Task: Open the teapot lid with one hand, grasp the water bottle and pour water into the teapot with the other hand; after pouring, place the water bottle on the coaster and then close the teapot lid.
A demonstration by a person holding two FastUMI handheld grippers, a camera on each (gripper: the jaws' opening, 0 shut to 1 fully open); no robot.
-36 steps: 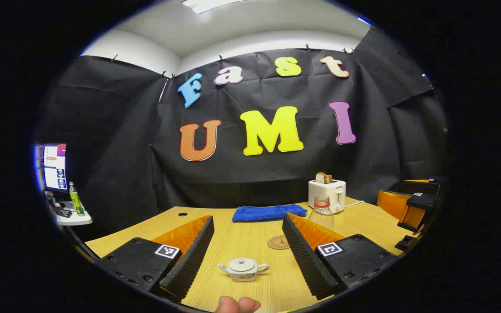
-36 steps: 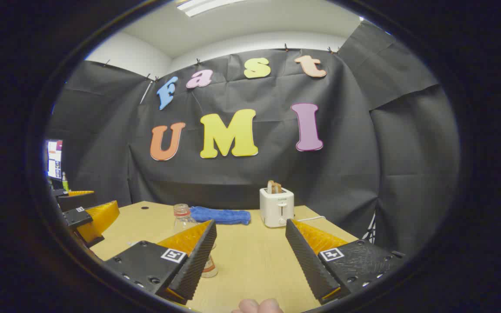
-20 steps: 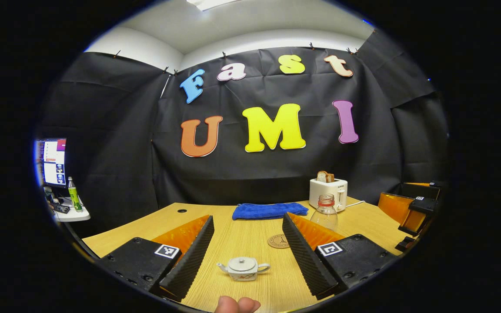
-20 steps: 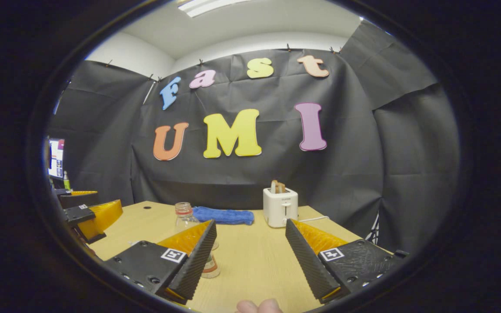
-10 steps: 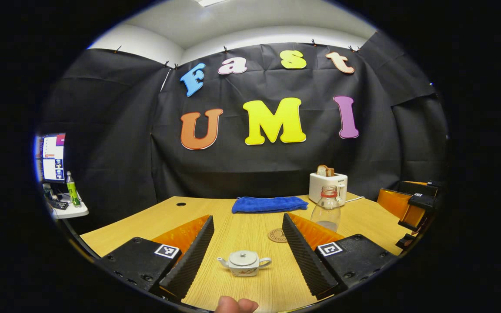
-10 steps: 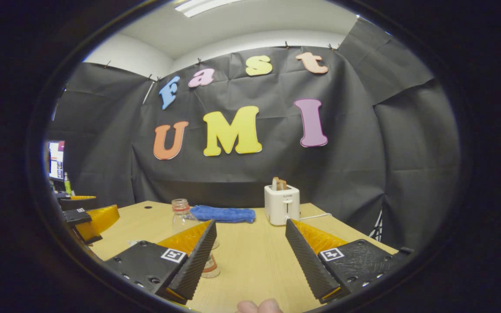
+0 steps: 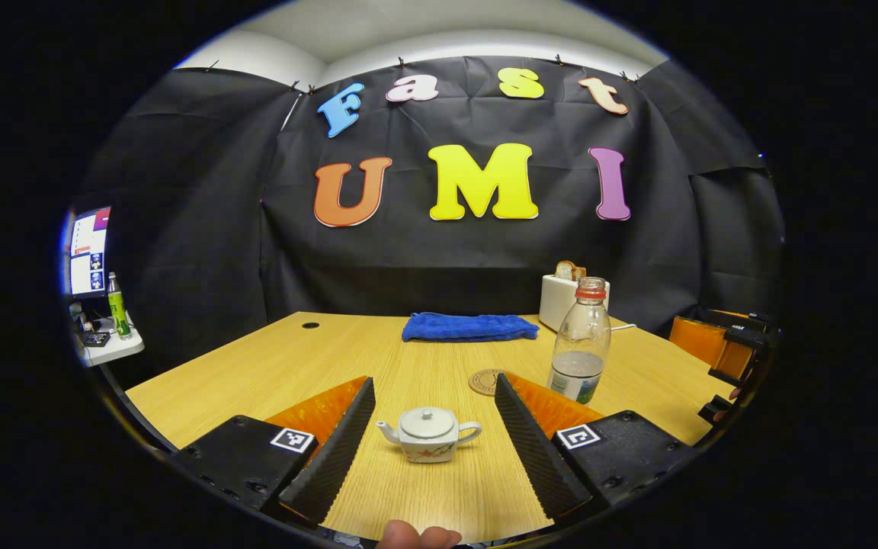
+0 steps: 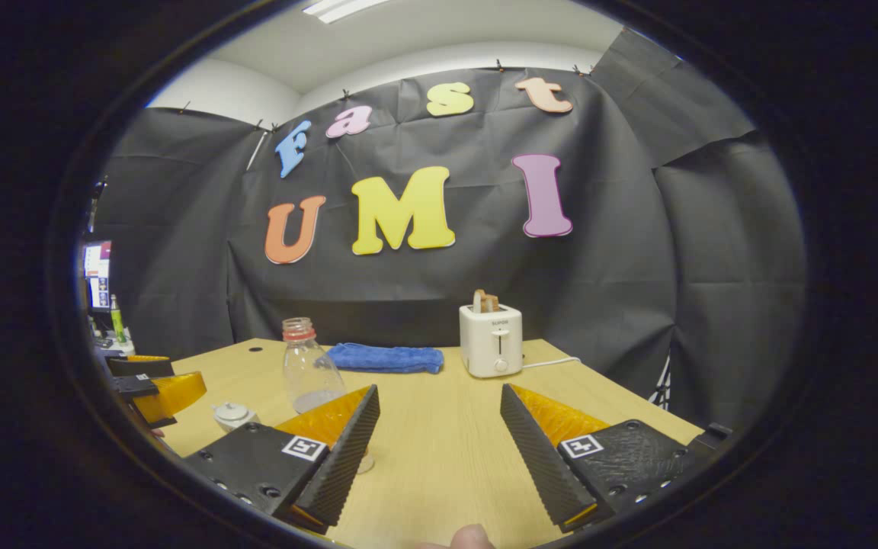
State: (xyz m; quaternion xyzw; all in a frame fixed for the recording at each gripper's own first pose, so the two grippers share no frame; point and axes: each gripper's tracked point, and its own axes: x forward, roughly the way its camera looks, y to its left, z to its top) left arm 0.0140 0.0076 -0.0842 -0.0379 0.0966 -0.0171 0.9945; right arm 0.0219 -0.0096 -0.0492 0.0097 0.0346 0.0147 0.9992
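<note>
A small white teapot (image 7: 426,432) with its lid on stands on the wooden table (image 7: 271,366), just ahead of my open left gripper (image 7: 433,438) and between its fingers' line. The clear water bottle (image 7: 580,341), uncapped and holding a little water, stands to the right behind the round cork coaster (image 7: 487,381). In the right gripper view the bottle (image 8: 306,367) stands left of centre, partly behind the left finger of my open right gripper (image 8: 439,448), and the teapot (image 8: 233,415) sits at the far left.
A white toaster (image 8: 491,340) holding toast and a folded blue cloth (image 7: 469,326) sit at the table's back. The other gripper (image 7: 725,352) hangs at the right edge of the left gripper view. A side shelf with a monitor and green bottle (image 7: 114,306) is far left.
Both grippers have risen and tilted down, so the table, teapot and bottle show more fully. The teapot now sits farther up between the left fingers. Both stay open.
</note>
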